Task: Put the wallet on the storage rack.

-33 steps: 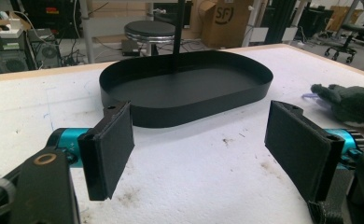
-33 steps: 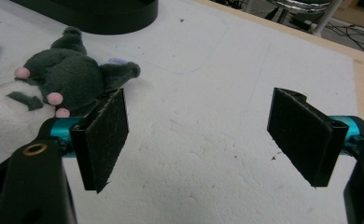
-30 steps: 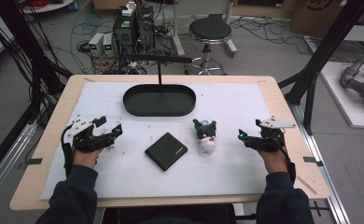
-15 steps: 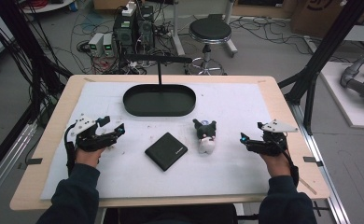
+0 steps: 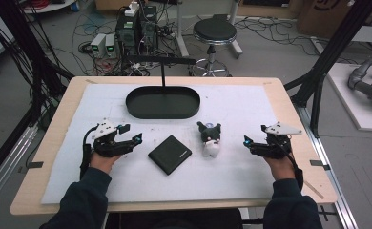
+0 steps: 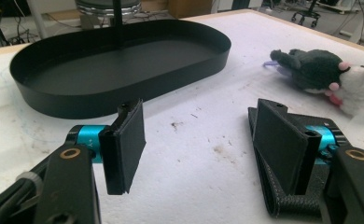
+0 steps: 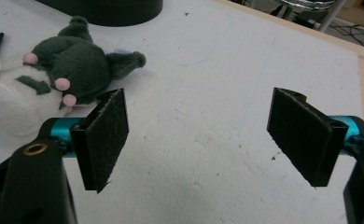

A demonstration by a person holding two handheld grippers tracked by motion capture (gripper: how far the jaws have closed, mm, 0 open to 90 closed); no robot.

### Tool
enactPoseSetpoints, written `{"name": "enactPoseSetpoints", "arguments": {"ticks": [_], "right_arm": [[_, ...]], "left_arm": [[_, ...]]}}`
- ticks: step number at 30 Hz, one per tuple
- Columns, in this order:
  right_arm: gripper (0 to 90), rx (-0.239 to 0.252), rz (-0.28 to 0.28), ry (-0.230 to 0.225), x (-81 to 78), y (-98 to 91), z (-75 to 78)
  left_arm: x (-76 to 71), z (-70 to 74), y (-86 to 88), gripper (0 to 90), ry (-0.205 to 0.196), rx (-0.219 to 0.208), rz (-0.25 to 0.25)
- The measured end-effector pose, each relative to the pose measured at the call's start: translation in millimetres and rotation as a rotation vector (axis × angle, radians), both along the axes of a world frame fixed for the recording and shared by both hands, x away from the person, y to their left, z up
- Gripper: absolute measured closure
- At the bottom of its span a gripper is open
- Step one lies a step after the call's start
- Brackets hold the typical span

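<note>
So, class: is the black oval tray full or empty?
Empty. The black oval tray shows only its bare floor; wallet and plush toy lie outside it.

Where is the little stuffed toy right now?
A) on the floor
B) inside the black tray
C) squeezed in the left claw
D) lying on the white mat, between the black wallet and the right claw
D: the stuffed toy lies on the white mat, right of the black wallet and left of the right claw, outside the black tray.

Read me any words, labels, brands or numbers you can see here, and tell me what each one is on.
No text here can be read.
Black wallet: a small pale mark near one corner, too small and blurred to read.
Cardboard box on the floor, top right: part of a dark printed mark, cut off, not readable.
Black tray, plush toy: no lettering visible.
</note>
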State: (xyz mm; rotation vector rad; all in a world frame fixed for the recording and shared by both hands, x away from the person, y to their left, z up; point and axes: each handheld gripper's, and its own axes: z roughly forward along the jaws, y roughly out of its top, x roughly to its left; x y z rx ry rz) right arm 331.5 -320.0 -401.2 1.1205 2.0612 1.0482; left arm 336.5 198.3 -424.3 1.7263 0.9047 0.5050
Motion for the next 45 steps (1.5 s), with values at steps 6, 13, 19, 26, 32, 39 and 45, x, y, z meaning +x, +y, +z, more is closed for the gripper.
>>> {"name": "enactPoseSetpoints", "arguments": {"ticks": [6,13,19,26,32,39,45], "right_arm": [[21.0,-0.005,0.005,0.006,1.5,1.6,-1.6],[21.0,-0.010,0.006,0.005,-0.6,2.5,-1.0],[21.1,-0.037,-0.004,0.002,-2.6,1.3,-1.8],[21.2,-0.045,-0.001,0.001,-3.1,1.8,-2.1],[21.2,-0.057,-0.001,-0.005,-3.4,3.7,-1.3],[21.2,-0.070,-0.004,-0.007,-4.1,4.4,-1.4],[21.2,-0.065,-0.010,-0.008,-4.5,3.7,-1.1]], "left_arm": [[1.3,-3.2,-5.7,34.0,0.049,-0.013,-0.045],[5.7,-16.5,-35.1,34.0,0.182,0.052,-0.186],[8.5,-24.8,-51.9,42.9,0.270,0.112,-0.271],[9.6,-25.4,-55.7,53.7,0.296,0.135,-0.305],[10.5,-23.0,-49.2,78.0,0.296,0.084,-0.278],[8.9,-15.3,-41.7,84.2,0.275,-0.035,-0.280],[6.5,-2.1,-30.3,85.4,0.195,-0.093,-0.231]]}}
